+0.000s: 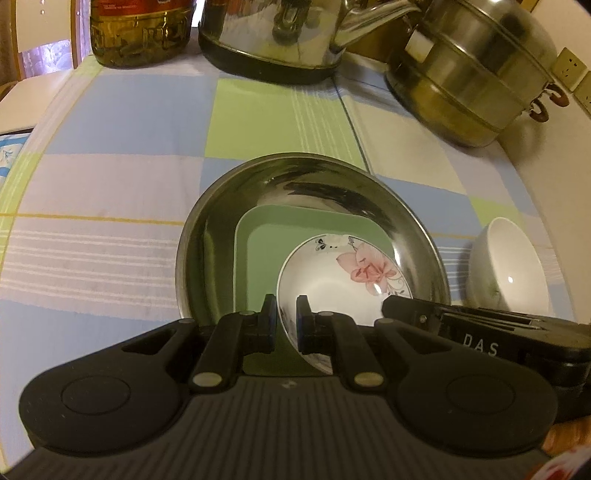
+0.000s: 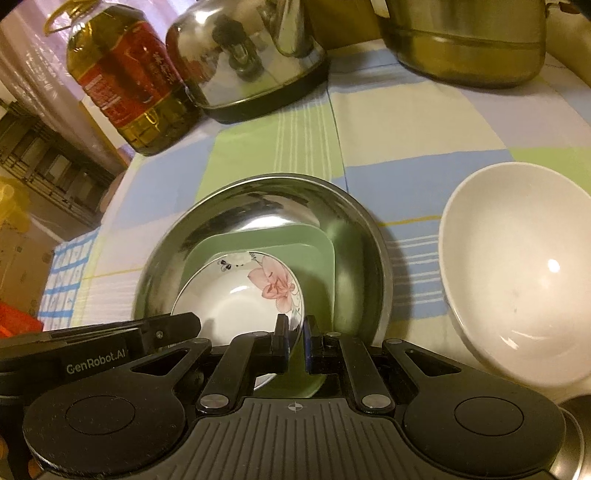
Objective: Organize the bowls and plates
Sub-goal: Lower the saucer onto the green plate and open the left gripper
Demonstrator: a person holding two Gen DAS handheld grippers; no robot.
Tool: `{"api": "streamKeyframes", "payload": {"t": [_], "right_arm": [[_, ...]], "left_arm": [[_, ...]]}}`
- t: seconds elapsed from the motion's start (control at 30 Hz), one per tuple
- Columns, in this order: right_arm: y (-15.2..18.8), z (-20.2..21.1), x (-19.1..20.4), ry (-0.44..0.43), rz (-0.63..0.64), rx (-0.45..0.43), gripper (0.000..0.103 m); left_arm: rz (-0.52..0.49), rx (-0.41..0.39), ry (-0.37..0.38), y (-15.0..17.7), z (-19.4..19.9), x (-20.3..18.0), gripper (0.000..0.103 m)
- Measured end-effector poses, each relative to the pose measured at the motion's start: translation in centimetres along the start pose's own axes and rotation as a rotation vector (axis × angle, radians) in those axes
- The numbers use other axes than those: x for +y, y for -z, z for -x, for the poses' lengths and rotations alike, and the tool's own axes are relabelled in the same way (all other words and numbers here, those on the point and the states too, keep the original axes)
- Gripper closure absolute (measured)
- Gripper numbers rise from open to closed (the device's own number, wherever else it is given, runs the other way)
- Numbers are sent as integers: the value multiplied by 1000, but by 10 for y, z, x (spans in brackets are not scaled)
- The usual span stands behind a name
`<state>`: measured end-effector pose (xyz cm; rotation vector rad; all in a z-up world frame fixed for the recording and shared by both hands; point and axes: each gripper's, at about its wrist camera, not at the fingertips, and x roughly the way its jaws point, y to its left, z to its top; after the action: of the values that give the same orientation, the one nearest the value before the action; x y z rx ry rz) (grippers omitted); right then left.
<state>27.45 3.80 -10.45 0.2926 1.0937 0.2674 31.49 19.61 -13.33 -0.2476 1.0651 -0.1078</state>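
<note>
A white dish with a pink flower [image 1: 340, 280] [image 2: 236, 306] sits over a green square plate [image 1: 280, 229] [image 2: 310, 251], which lies in a wide steel basin [image 1: 207, 236] [image 2: 162, 266]. My left gripper [image 1: 287, 317] is shut on the flowered dish's near left rim. My right gripper [image 2: 295, 332] is shut on its near right rim. Each gripper's black body shows at the edge of the other's view. Whether the dish rests on the green plate I cannot tell. A plain white bowl [image 1: 506, 266] [image 2: 524, 266] stands right of the basin.
At the back of the checked tablecloth [image 1: 110, 184] stand an oil bottle [image 1: 140, 33] [image 2: 125, 81], a steel kettle [image 1: 273, 37] [image 2: 247, 55] and a steel steamer pot [image 1: 469, 74] [image 2: 465, 40]. The table's left edge drops off by a dark rack [image 2: 44, 162].
</note>
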Motion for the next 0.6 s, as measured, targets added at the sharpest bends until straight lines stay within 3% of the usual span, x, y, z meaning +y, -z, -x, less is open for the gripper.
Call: {"api": "streamKeyframes", "payload": {"t": [0.5, 0.53, 0.6], "right_arm": [[-3, -9, 3, 41, -9, -2, 94], [-3, -6, 4, 41, -5, -12, 93], [-3, -1, 6, 34, -2, -31, 79]], "left_arm": [[-29, 5, -4, -3, -10, 0, 92], [-29, 0, -1, -3, -8, 0, 91], [-31, -8, 6, -2, -3, 1, 89]]}}
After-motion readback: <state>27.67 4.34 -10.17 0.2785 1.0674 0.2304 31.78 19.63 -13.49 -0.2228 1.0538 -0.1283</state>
